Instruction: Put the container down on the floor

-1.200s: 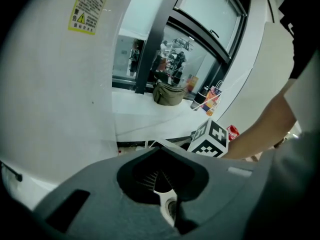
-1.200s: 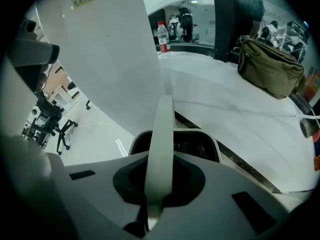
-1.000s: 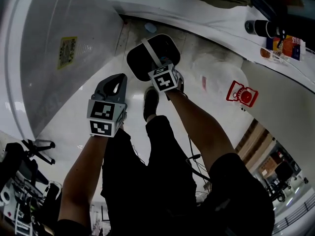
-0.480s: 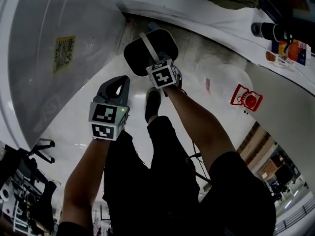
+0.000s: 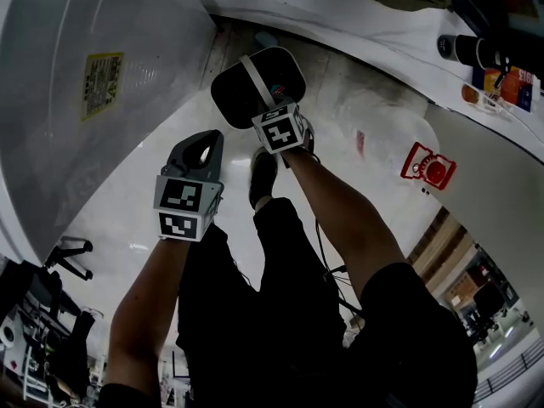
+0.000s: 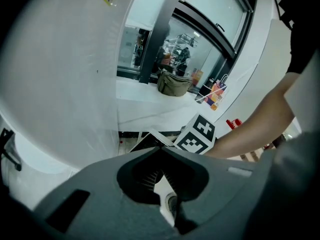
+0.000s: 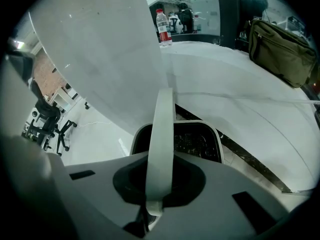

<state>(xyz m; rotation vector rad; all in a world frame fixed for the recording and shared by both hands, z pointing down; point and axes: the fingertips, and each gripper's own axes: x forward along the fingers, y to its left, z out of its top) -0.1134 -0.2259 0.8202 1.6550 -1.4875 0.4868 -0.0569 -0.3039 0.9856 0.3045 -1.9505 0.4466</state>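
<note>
Right hand-held gripper: jaws clamped on the white handle of the black container. In the right gripper view the handle runs straight up out of the closed jaws of the right hand-held gripper, with the container just beyond, its dark inside facing us. Marker cube sits on top of this gripper in the head view.

Left hand-held gripper: jaws together, nothing in them. We see the tips of the left hand-held gripper meeting in its own view, only floor and a bit of shoe behind them. It's beside the right one, apart from the container.

The container hangs by the handle over the pale floor, just ahead of the person's dark shoe and near the foot of the white wall. We can't tell if its bottom touches the floor.

Further out:
- Yellow sticker on the big curved white surface at left.
- Red-and-white label at right.
- White bench carrying an olive bag and a water bottle.
- Office chairs off to the left.
</note>
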